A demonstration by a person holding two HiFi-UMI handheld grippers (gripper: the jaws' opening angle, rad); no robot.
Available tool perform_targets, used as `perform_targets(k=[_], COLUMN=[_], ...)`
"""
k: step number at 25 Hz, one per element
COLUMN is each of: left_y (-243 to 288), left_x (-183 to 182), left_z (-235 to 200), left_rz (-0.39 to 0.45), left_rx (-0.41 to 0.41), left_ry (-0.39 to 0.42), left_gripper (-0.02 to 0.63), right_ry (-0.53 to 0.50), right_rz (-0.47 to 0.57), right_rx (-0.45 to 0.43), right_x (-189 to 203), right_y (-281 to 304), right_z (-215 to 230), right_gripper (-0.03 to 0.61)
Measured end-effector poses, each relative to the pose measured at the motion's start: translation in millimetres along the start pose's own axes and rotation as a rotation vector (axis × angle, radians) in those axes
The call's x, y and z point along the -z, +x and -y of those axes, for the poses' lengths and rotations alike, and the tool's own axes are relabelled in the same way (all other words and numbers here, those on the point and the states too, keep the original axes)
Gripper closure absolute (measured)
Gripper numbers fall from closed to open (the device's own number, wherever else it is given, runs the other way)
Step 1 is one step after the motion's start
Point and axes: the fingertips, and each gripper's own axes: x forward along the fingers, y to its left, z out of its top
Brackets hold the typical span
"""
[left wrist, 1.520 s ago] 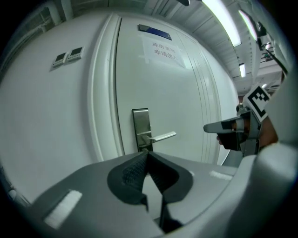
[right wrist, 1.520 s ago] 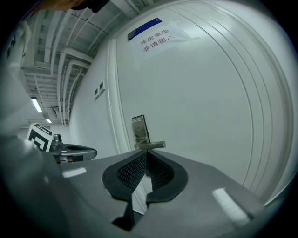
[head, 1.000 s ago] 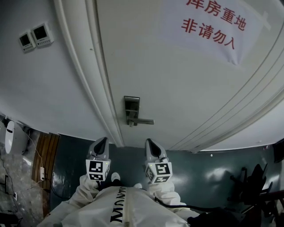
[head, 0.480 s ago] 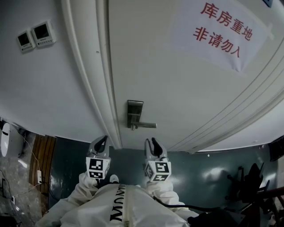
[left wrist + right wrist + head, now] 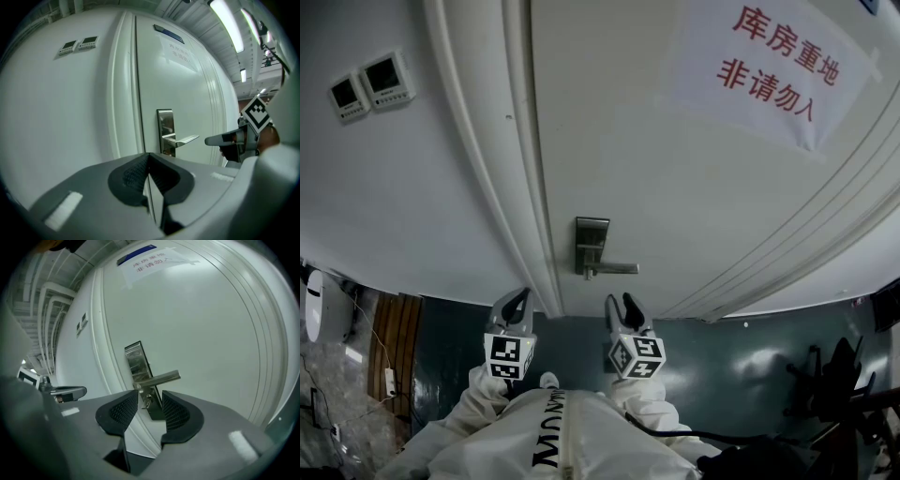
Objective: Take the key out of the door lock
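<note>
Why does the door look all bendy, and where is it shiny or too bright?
Head view: the wide lens bows the straight edges of the door into curves; the light is dim and even. Left gripper view: the ceiling light strip glares white. Right gripper view: the metal lock plate gleams, the key shows small but sharp, and black corners ring the picture.

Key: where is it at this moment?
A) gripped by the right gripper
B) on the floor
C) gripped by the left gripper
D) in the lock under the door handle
D: the right gripper view shows the key in the lock under the handle. The right gripper, whose jaws have just been opening, grips nothing, and the key lies beyond its gap.
</note>
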Motion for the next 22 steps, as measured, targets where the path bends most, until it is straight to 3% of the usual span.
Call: perform_targets(k=[12, 22], left_y=[4, 11], left_x=[-7, -9], left_z=[-18, -25], left_rz=[0.015, 0.01], left_rx=[0.018, 0.049], left_ry=[0.015, 0.016], left_gripper=[0.614, 0.614], right_ry=[0.651, 0.913], right_rz=[-0.001, 0.05], right_rx=[-0.093, -0.117], right_x=[43, 61], right_y=[35, 55], right_z=[9, 9], right_gripper=[0.446, 0.457])
